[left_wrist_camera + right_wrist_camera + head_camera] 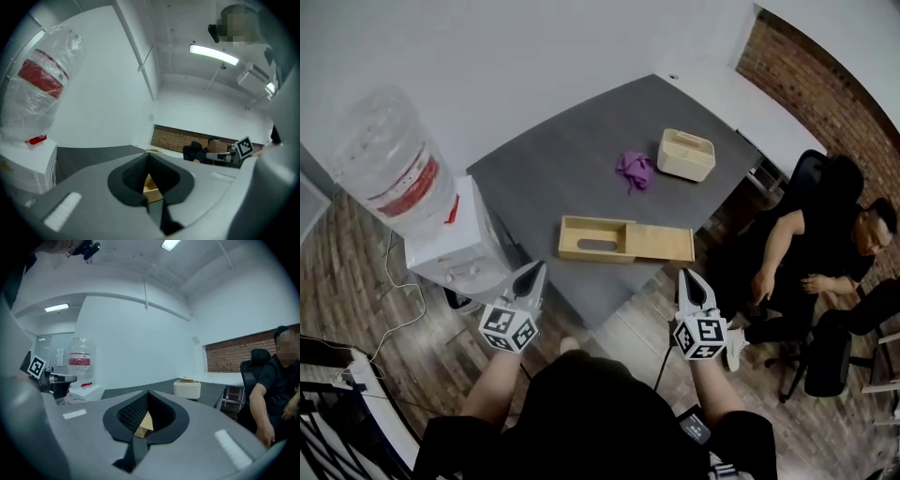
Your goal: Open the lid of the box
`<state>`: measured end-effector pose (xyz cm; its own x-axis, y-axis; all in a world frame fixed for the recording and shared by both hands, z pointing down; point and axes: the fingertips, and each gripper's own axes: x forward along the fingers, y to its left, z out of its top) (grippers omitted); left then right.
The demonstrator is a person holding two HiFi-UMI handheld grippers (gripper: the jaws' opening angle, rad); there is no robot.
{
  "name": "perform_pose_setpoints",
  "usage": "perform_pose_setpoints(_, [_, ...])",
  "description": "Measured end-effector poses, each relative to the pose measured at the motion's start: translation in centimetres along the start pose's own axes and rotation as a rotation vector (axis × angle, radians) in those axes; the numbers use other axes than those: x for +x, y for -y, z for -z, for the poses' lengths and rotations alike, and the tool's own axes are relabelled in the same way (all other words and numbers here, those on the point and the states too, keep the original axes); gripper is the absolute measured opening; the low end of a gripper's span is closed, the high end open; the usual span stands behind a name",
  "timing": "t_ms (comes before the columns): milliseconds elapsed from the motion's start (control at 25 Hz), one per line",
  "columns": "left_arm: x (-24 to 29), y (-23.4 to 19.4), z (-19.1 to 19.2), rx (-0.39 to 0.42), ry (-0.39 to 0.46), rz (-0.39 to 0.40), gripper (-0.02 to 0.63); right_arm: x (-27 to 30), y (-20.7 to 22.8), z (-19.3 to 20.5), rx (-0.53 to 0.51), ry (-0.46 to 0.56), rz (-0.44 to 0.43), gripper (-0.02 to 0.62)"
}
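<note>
A flat wooden box [592, 238] lies near the front edge of the grey table [562, 159]. Its sliding lid [662, 243] sticks out to the right, leaving the left part of the box uncovered. My left gripper [535, 271] hovers in front of the table edge, left of the box, with its jaws together and nothing in them. Off the table's front right corner my right gripper [688, 275] is shut and empty too. A sliver of the box [151, 188] shows below the closed left gripper [149, 157] in the left gripper view, and the box [143, 425] shows likewise below the right gripper [148, 393].
A white container [685, 155] and a purple cloth [635, 170] sit farther back on the table. A water dispenser [455, 248] with a large bottle [394, 169] stands left of the table. A person [825, 248] sits on a chair to the right.
</note>
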<state>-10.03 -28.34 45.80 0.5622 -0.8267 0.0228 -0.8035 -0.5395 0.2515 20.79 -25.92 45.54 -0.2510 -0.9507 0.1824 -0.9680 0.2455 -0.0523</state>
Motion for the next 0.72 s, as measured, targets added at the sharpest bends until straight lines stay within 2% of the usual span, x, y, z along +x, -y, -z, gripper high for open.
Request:
perform_pose_setpoints(280, [-1.4, 2.6, 0.6, 0.023, 0.009, -0.007, 0.000, -1.5, -2.0, 0.8, -0.026, -0.001, -0.121, 0.000])
perform_pose_setpoints(720, [-2.4, 2.9, 1.1, 0.006, 0.005, -0.047, 0.000, -1.3, -2.1, 0.9, -0.016, -0.008, -0.179, 0.000])
